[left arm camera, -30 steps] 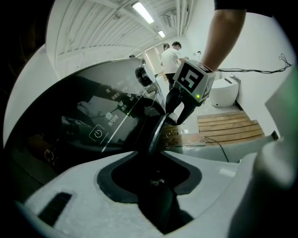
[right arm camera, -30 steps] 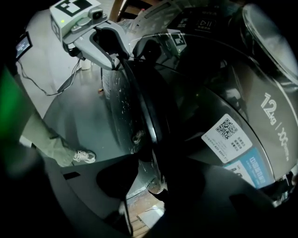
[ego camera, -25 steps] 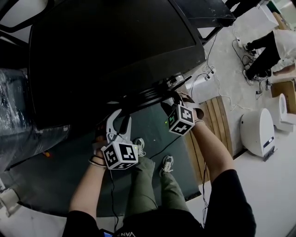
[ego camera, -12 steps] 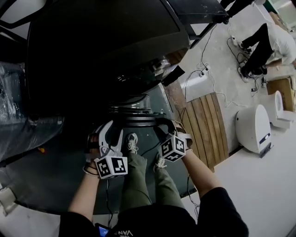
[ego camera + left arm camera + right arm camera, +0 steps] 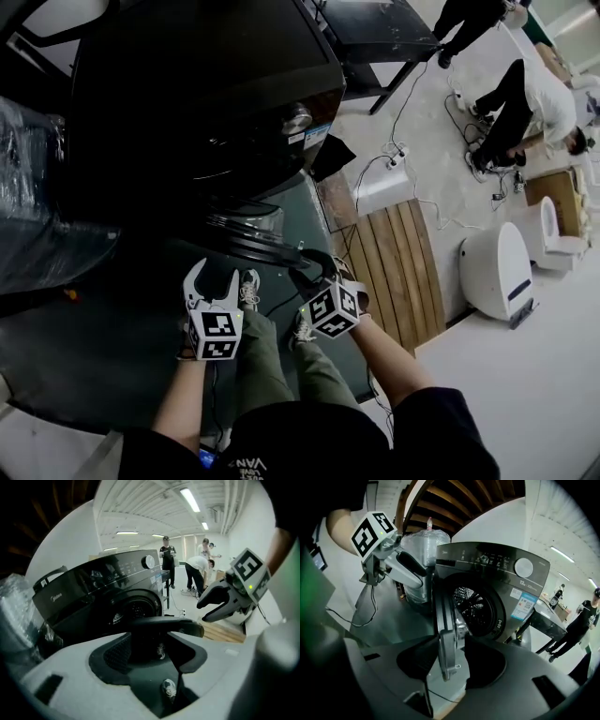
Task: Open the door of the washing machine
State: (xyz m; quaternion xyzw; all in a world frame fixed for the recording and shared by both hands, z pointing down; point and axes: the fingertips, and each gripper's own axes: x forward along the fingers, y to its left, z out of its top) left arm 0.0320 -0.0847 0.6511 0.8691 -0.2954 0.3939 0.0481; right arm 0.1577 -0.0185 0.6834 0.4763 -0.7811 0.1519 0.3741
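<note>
The dark front-loading washing machine [image 5: 206,94] fills the upper left of the head view. Its round door [image 5: 253,242] stands swung out, and the right gripper view shows the drum opening [image 5: 474,605] uncovered. My white left gripper [image 5: 214,279] is at the door's near left side. In the left gripper view the door's rim [image 5: 164,625] crosses just beyond the jaws of the left gripper [image 5: 157,648], which are opening with nothing pressed. My dark right gripper [image 5: 309,272] straddles the door's edge [image 5: 449,639]. Its jaws are opening too, and a gap shows beside the edge.
A wooden pallet [image 5: 384,262] lies on the floor to the right, with a white box [image 5: 380,187] and cables beyond it. A white appliance [image 5: 492,267] stands farther right, with people [image 5: 525,94] behind. A plastic-wrapped bundle [image 5: 37,178] is left of the machine. My own shoes [image 5: 248,291] are under the door.
The door has swung from nearly closed to wide open. Both grippers have drawn back toward me with it, and their jaws now stand wider.
</note>
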